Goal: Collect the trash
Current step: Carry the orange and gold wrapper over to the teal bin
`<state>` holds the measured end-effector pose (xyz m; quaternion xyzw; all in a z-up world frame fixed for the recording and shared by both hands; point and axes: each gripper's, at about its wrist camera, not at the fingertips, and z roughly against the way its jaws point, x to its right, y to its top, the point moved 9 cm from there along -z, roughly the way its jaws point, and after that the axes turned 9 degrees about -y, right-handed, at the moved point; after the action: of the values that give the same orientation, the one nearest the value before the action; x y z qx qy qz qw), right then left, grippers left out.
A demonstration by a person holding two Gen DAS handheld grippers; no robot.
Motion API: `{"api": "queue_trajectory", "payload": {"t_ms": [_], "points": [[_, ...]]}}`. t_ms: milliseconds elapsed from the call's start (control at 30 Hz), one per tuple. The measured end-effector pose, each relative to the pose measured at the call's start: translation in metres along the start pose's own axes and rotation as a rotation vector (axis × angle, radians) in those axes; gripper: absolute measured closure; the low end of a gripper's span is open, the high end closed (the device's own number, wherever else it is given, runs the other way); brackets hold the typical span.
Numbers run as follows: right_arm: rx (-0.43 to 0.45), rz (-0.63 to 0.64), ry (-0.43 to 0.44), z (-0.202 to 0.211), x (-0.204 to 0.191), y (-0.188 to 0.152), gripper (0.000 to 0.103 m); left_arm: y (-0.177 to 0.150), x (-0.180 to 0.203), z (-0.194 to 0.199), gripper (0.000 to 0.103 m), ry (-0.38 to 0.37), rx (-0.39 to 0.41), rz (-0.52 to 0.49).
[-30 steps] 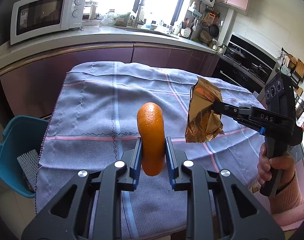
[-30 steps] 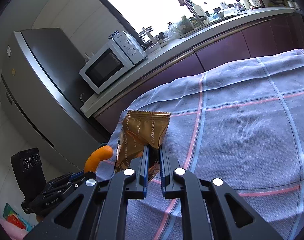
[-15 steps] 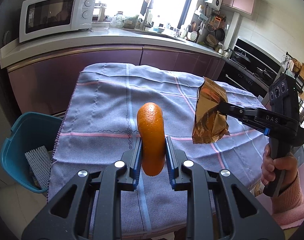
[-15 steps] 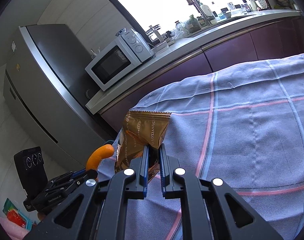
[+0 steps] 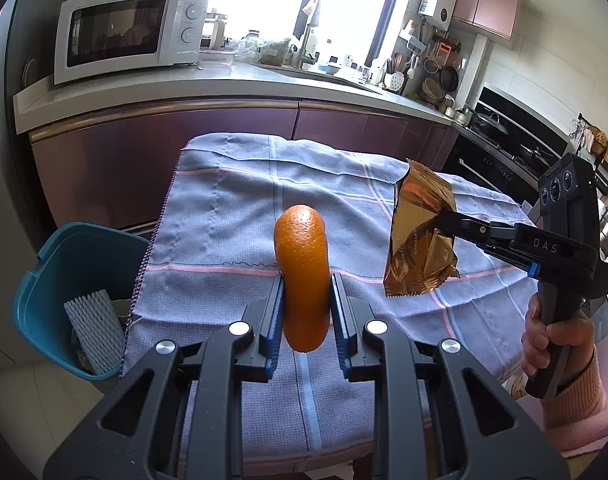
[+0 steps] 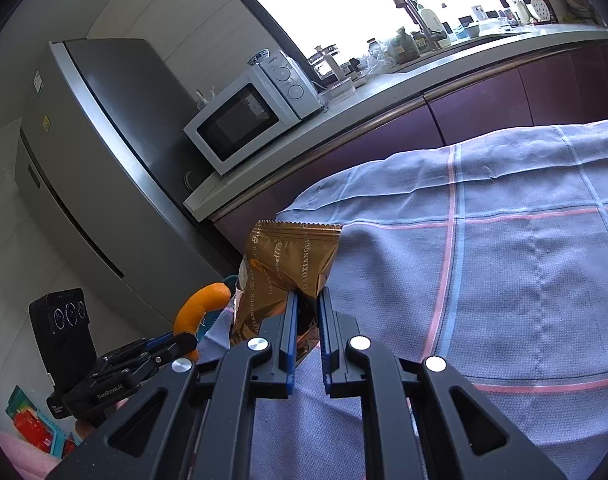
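Claw on my left [image 5: 306,304] pinches a curved piece of orange peel [image 5: 302,276] upright between its pads, held above the checked cloth [image 5: 224,216] that covers the counter. Left of the cloth, off its edge and lower down, stands a teal bin [image 5: 44,272] with a white foam sleeve [image 5: 94,330] inside. Right of the peel, my right claw [image 6: 306,320] is pressed together on a crumpled gold wrapper [image 6: 292,264], which hangs clear of the cloth. My right hand [image 5: 556,340], in a pink sleeve [image 5: 580,404], grips that handle past the cloth's right edge. Behind the cloth, a white microwave [image 5: 128,32] sits on the kitchen worktop.
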<state>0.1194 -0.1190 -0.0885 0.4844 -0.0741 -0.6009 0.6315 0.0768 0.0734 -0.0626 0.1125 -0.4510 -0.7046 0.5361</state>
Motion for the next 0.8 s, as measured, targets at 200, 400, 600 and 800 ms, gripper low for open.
{"api": "queue_trajectory", "payload": {"t_ms": [200, 400, 600, 800], "points": [[-0.005, 0.008, 0.010, -0.002, -0.006, -0.002, 0.094, 0.000, -0.007, 0.008, 0.081, 0.009, 0.011, 0.010], [-0.011, 0.015, 0.020, -0.007, -0.013, -0.002, 0.094, 0.001, -0.012, 0.014, 0.081, 0.022, 0.019, 0.018], [-0.019, 0.021, 0.034, -0.012, -0.018, -0.004, 0.094, 0.000, -0.018, 0.018, 0.081, 0.032, 0.025, 0.028], [-0.026, 0.030, 0.045, -0.016, -0.025, -0.006, 0.094, 0.001, -0.024, 0.020, 0.081, 0.042, 0.029, 0.035]]}}
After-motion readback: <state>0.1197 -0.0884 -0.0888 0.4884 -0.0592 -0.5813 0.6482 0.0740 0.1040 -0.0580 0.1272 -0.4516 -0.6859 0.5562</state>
